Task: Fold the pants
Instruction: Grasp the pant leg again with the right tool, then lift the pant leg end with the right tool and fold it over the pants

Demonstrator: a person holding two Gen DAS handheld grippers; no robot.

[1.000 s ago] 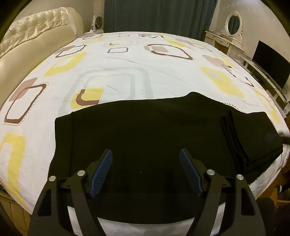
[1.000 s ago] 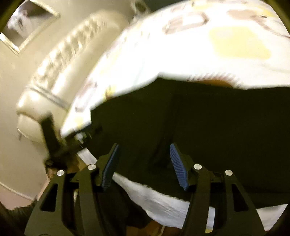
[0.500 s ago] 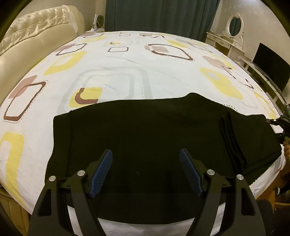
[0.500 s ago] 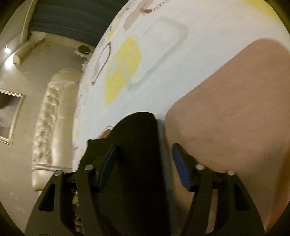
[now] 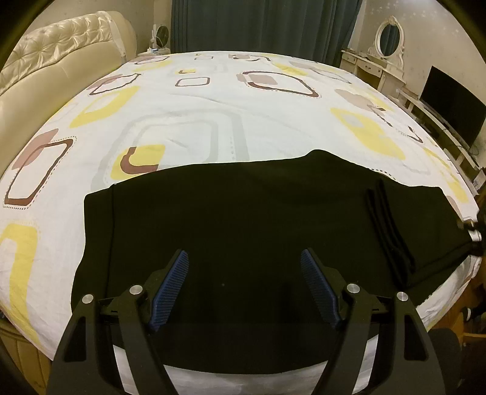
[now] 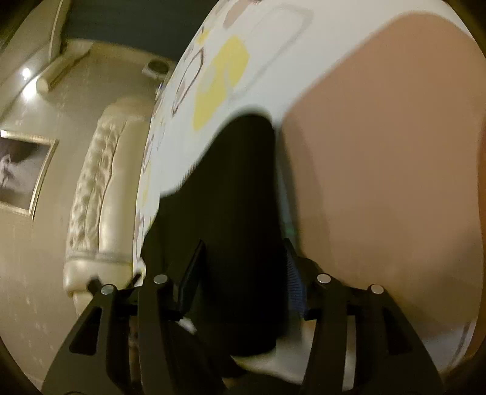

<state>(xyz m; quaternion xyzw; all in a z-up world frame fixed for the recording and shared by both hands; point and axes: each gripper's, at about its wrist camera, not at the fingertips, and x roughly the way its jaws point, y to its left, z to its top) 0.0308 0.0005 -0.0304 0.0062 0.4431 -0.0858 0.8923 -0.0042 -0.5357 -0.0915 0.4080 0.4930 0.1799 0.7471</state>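
Observation:
Black pants (image 5: pixel 243 212) lie flat across the near part of the bed, their right end folded over into a thicker layer (image 5: pixel 425 228). My left gripper (image 5: pixel 244 252) hovers open over the middle of the pants near the bed's front edge, nothing between its blue pads. My right gripper (image 6: pixel 243 243) is rolled on its side at the pants' right end, and a bit of it shows at the right edge of the left wrist view (image 5: pixel 472 226). Its jaws are opening, with the edge of the pants (image 6: pixel 237 182) between the fingers. That view is blurred.
The bed sheet (image 5: pixel 212 106) is white with yellow and brown squares. A cream tufted headboard (image 5: pixel 60 54) stands at the left. A dressing table with a mirror (image 5: pixel 385 60) and a dark screen (image 5: pixel 449 106) are on the right, and a dark curtain (image 5: pixel 258 24) hangs behind.
The right gripper swung from above the pants to their right end, rolling onto its side and moving in close over the fabric edge. The left gripper and the pants stayed put.

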